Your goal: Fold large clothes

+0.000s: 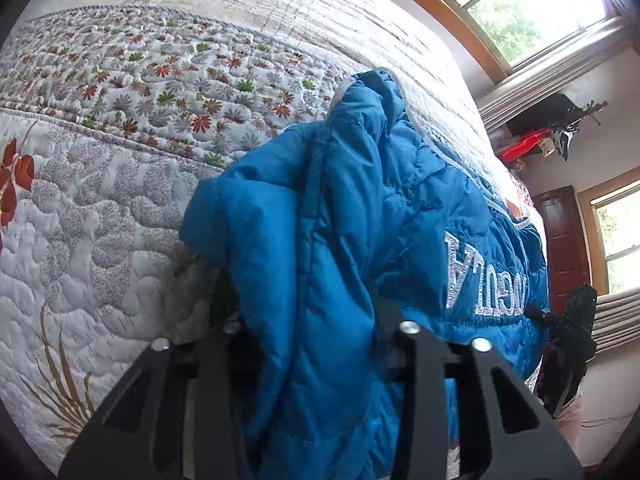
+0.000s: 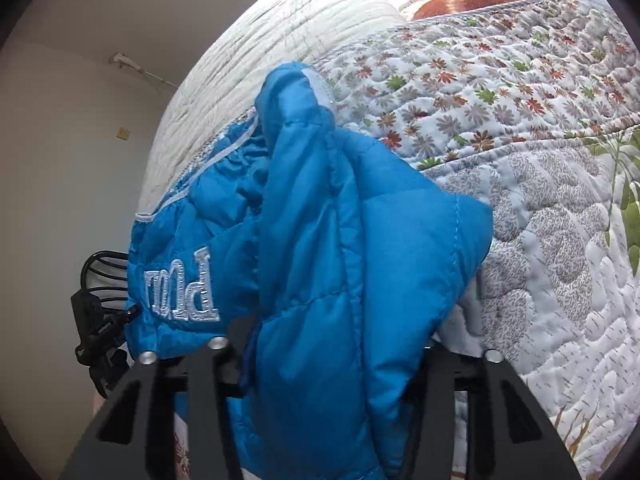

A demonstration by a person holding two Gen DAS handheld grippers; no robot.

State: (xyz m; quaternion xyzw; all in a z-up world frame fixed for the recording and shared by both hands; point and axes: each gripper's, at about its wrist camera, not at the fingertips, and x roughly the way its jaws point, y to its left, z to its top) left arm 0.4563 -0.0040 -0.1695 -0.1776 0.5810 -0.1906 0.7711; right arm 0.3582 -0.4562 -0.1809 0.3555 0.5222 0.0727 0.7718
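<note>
Left wrist view shows the left gripper point(image 1: 316, 356) with its black fingers point(image 1: 416, 364) clamped on a bunched fold of the bright blue quilted puffer jacket point(image 1: 360, 216) with white embroidered lettering, which lies on the bed's floral quilted bedspread point(image 1: 120, 184) beneath wood-framed windows point(image 1: 536, 4). In the right wrist view, the right gripper point(image 2: 320, 364) likewise has its fingers point(image 2: 208, 372) pressed together on another thick fold of the jacket point(image 2: 320, 216), over the same bedspread point(image 2: 540, 208).

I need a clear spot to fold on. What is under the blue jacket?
The blue jacket hangs from both grippers above the floral quilt on the bed. Whatever lies directly beneath it is hidden by its bulk.
</note>
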